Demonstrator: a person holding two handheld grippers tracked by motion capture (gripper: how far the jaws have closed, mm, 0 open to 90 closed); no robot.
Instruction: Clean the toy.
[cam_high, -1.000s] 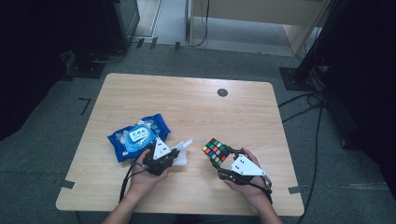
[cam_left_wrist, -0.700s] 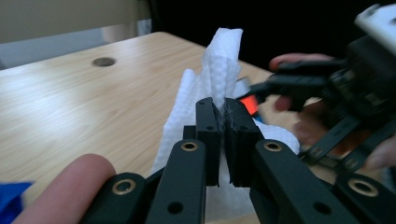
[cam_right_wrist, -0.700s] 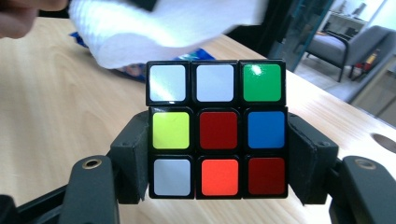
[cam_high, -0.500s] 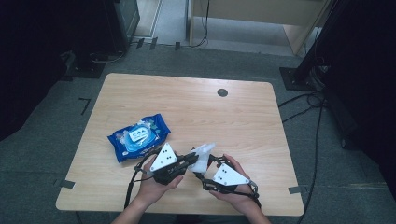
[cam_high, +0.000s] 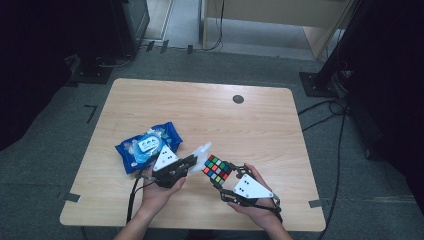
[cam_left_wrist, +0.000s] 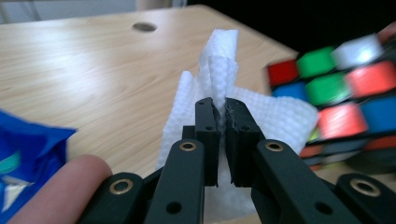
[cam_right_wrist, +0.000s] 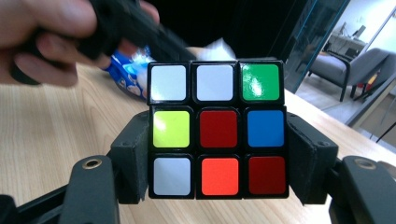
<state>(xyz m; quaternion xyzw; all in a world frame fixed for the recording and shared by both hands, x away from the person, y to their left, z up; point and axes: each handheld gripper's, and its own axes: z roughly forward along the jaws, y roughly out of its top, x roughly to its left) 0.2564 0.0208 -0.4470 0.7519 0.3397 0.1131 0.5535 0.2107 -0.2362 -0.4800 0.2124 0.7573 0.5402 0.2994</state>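
A Rubik's cube with mixed coloured faces sits clamped between the jaws of my right gripper, lifted off the wooden table. In the right gripper view the cube stands square between the two black jaws. My left gripper is shut on a crumpled white wet wipe, whose tip sits right beside the cube's left side. In the left gripper view the wipe sticks up past the closed jaws, and the cube is close at the right.
A blue pack of wet wipes lies on the table to the left of my left hand. A round cable hole is at the table's far side. Dark furniture and cables surround the table.
My right gripper has carried the cube left and toward the left gripper, then eased it back a little. The left gripper with the wipe has swung right, up to the cube.
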